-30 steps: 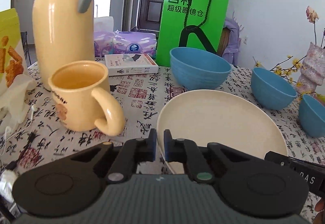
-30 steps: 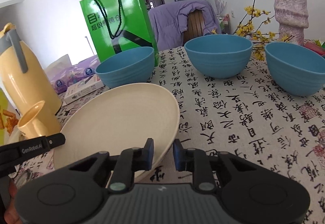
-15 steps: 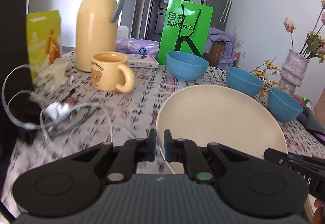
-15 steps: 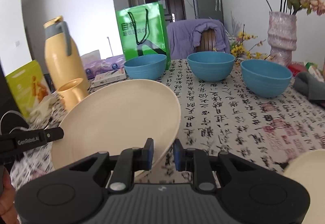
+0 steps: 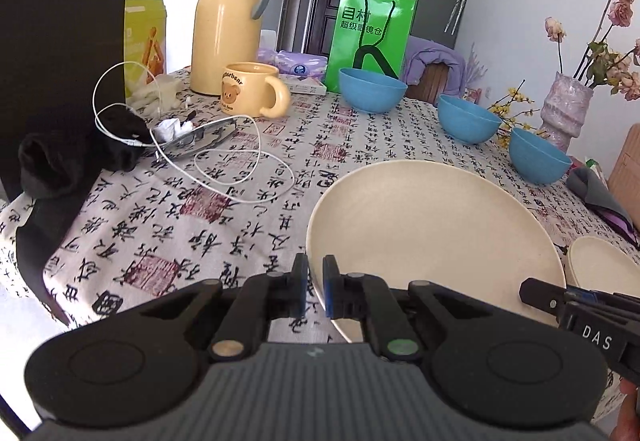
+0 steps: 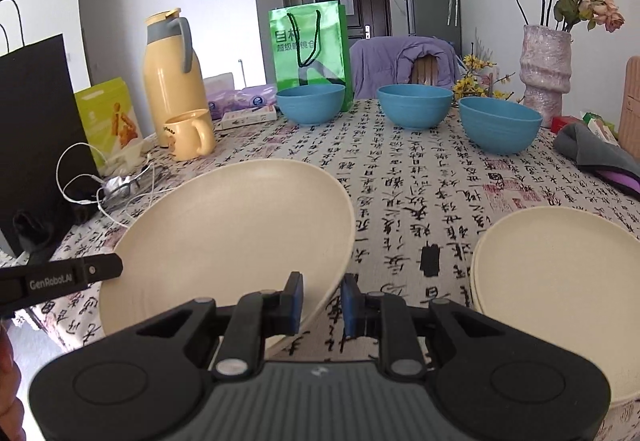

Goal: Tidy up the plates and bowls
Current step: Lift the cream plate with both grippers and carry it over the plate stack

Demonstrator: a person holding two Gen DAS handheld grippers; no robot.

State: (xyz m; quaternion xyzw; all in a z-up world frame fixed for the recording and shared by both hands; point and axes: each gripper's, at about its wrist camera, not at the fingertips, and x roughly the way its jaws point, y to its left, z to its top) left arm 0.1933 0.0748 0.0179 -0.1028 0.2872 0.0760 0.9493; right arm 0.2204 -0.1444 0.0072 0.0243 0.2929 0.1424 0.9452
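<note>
Across the bottom of both wrist views the two claws point slightly downward over the cloth-covered surface [image 5: 224, 201], sharing one large cream plate [image 5: 432, 237] that is tilted and lifted off the cloth. In the left wrist view the left claw [image 5: 315, 289] is clamped on the plate's near left rim at lower centre, its blue pads drawn tight together on the thin edge. In the right wrist view the right claw [image 6: 322, 303] has the plate's near right rim between its pads; the left pad lies against the rim, but a gap shows beside the right pad, so I cannot tell whether it truly pinches. Each view shows the other claw's black finger reaching the plate from the frame's side. Lower right of the right wrist view, a stack of cream plates [image 6: 560, 293] sits near the surface's close edge, with bare patterned cloth between it and the held plate. Three blue bowls [image 6: 416, 111] stand in a row across the middle distance, well apart from the plates. Left of frame crowd a yellow mug [image 6: 188, 135], a yellow thermos jug [image 6: 172, 77], a tangle of white cable [image 5: 224, 165] and a black bag [image 6: 36, 129]; a grey cloth [image 6: 596, 155] lies far right.
</note>
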